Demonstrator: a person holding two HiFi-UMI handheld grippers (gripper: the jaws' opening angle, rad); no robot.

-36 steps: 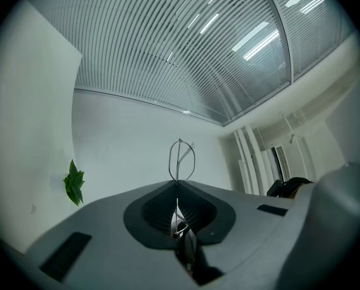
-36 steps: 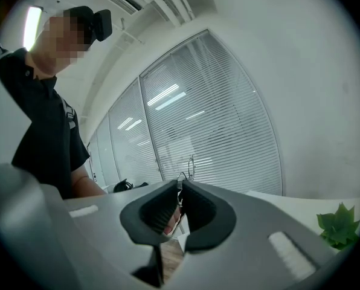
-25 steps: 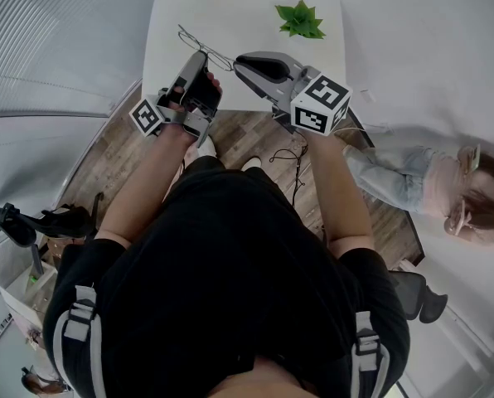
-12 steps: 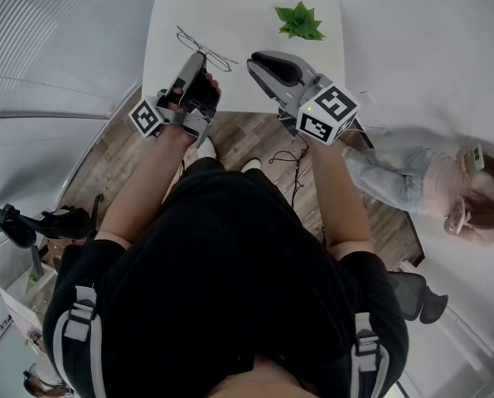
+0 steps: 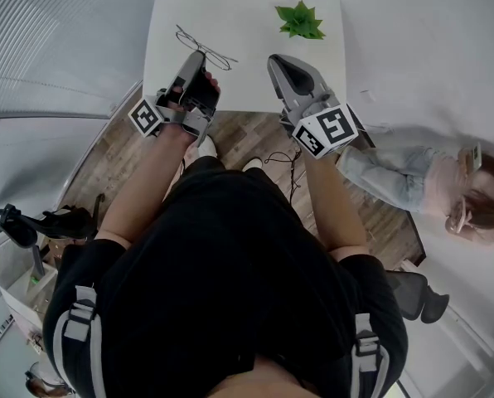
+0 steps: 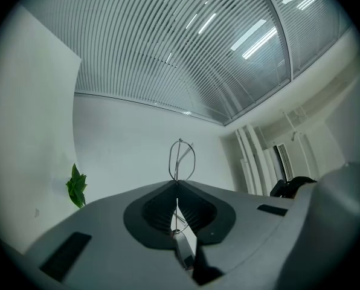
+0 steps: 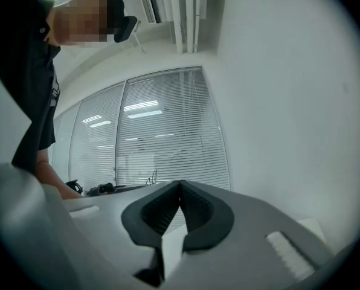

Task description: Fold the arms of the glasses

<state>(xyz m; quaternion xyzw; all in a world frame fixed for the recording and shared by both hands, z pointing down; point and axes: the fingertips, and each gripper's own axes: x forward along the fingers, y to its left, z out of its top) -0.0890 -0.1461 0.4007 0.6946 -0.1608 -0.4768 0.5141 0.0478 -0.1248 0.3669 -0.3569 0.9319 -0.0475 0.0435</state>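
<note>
The thin wire glasses (image 5: 210,50) hang over the white table (image 5: 247,77), pinched at one end by my left gripper (image 5: 200,55). In the left gripper view the wire frame (image 6: 181,159) sticks up out of the left gripper (image 6: 177,184), whose pads are shut on it. My right gripper (image 5: 275,58) floats to the right of the glasses, apart from them, pointing up the picture. Its jaws have just been closing, and in the right gripper view the right gripper (image 7: 180,183) is shut with nothing between its pads.
A small green plant (image 5: 301,20) stands at the table's far right and shows as the plant (image 6: 76,186) in the left gripper view. A seated person's legs (image 5: 396,181) lie on the floor to the right. Black gear (image 5: 40,222) sits at the left.
The right gripper has drawn away from the glasses to the right and swung round. The left gripper and the glasses have stayed in place.
</note>
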